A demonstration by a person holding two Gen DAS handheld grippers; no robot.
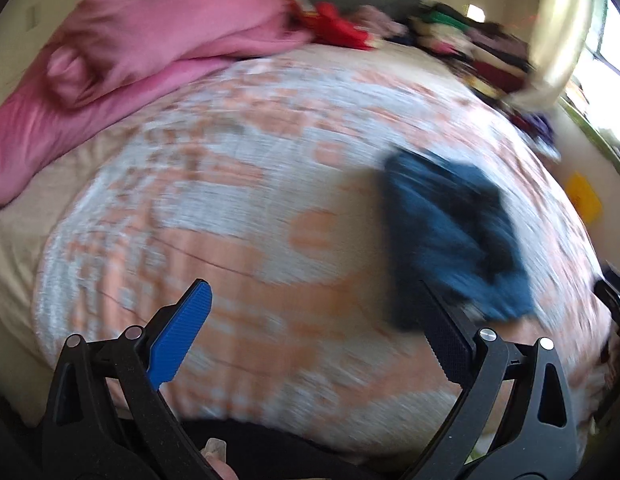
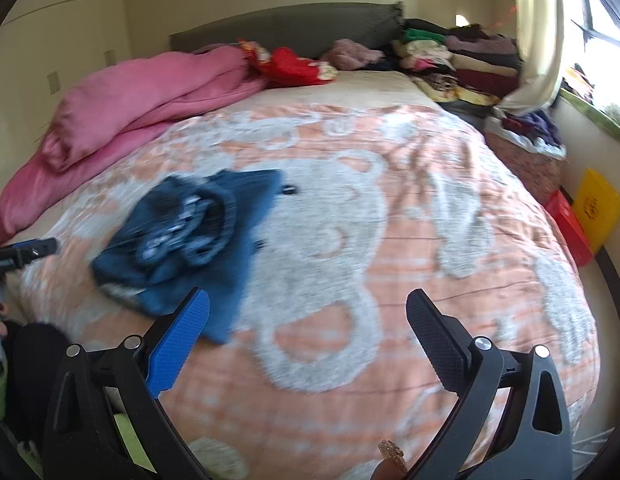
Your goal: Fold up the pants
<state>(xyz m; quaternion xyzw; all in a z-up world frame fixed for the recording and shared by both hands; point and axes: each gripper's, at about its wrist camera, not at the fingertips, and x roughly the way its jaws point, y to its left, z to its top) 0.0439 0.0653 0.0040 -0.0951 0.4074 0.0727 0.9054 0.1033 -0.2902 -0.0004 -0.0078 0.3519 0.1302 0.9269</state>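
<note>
A small pair of dark blue pants (image 2: 190, 236) lies crumpled on the orange and grey bear-pattern bedspread (image 2: 389, 248), its waistband opening facing up. In the left wrist view the pants (image 1: 449, 232) sit on the right, just beyond the black finger. My left gripper (image 1: 313, 320) is open and holds nothing, hovering over the bedspread left of the pants. My right gripper (image 2: 308, 316) is also open and holds nothing; its blue fingertip is near the pants' near edge. The left gripper's tip (image 2: 26, 254) shows at the far left of the right wrist view. Both views are motion-blurred.
A pink blanket (image 2: 130, 104) is bunched at the bed's far left. Red items (image 2: 294, 64) and stacked clothes (image 2: 461, 60) lie by the grey headboard (image 2: 290, 26). A yellow box (image 2: 597, 208) and a red box (image 2: 569, 224) stand at the right, under a window.
</note>
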